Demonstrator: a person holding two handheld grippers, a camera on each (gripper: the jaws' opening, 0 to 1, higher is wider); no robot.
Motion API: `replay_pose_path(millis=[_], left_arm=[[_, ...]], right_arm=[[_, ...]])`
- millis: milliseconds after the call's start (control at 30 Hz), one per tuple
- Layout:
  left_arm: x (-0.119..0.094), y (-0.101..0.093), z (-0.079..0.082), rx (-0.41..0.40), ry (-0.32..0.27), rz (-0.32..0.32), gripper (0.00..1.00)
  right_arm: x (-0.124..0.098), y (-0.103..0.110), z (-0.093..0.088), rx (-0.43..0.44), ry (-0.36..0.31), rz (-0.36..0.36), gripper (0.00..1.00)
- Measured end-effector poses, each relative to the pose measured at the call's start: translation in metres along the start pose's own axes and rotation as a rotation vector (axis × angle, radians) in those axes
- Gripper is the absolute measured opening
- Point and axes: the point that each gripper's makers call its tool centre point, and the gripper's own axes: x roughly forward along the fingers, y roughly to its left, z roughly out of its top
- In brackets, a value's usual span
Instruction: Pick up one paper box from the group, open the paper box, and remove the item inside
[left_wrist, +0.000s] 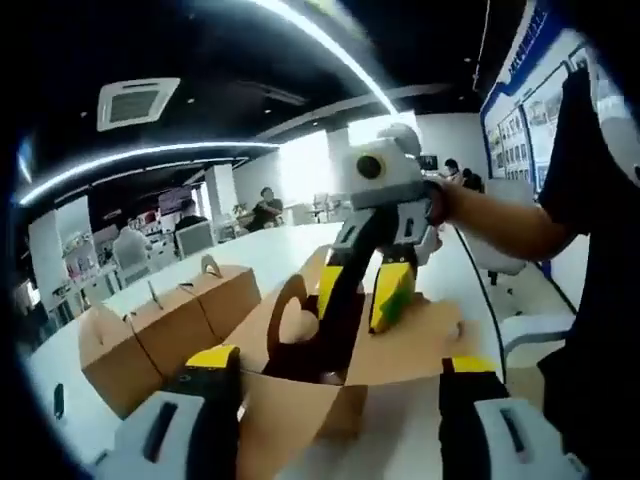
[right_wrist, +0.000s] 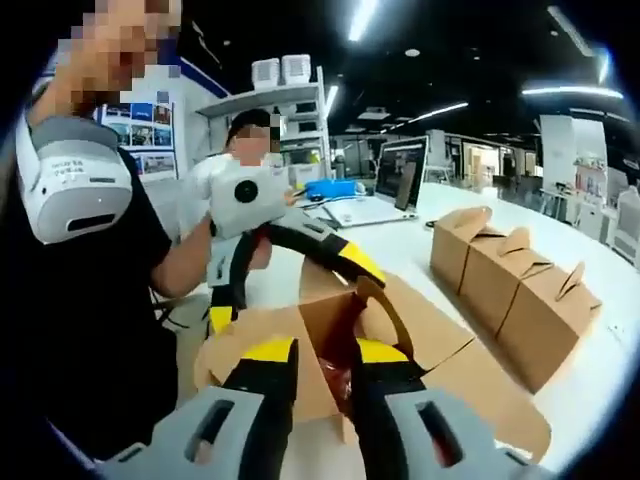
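Yellow-tipped jaws of the left tool (left_wrist: 340, 385) stand wide apart before the opened paper box (left_wrist: 320, 375) on the white bench (left_wrist: 290, 250), while the right tool (left_wrist: 365, 295) dips into it, closed boxes (left_wrist: 165, 320) beside. Right gripper view: the right tool (right_wrist: 325, 365), jaws narrowly parted over the box's red item (right_wrist: 338, 375); whether it grips, unclear.

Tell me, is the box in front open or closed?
Open. The paper box's flaps are spread wide, and the right gripper reaches down into it. Something red shows inside.

The open brown cardboard paper box (left_wrist: 300, 390) shows a heart-shaped cutout in its handle and something red inside (right_wrist: 340, 375). Both grey tools, left (left_wrist: 340, 420) and right (right_wrist: 325, 400), have black jaws tipped yellow. The smooth worktop (left_wrist: 290, 245) is white.
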Motion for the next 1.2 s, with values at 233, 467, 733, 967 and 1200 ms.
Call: replay_pose_path(millis=[233,467,733,967,1200], left_arm=[[-0.006,-0.005,0.005,-0.071,-0.082,-0.106,0.84],[-0.007,-0.009,0.010,-0.118,-0.112,-0.123,0.82],[0.002,0.011,0.006,-0.085,-0.071,0.107,0.61],[0.012,0.012,0.002,0.003,-0.033,0.169,0.63],[0.016,0.017,0.004,0.027,-0.035,0.180,0.64]], right_arm=[[0.001,0.000,0.000,0.000,-0.003,0.033,0.21],[0.006,0.007,-0.010,-0.090,0.095,0.067,0.21],[0.015,0.007,-0.019,-0.186,0.218,-0.017,0.14],[0.017,0.009,-0.019,-0.187,0.215,-0.054,0.07],[0.017,0.005,-0.018,-0.178,0.211,-0.068,0.03]])
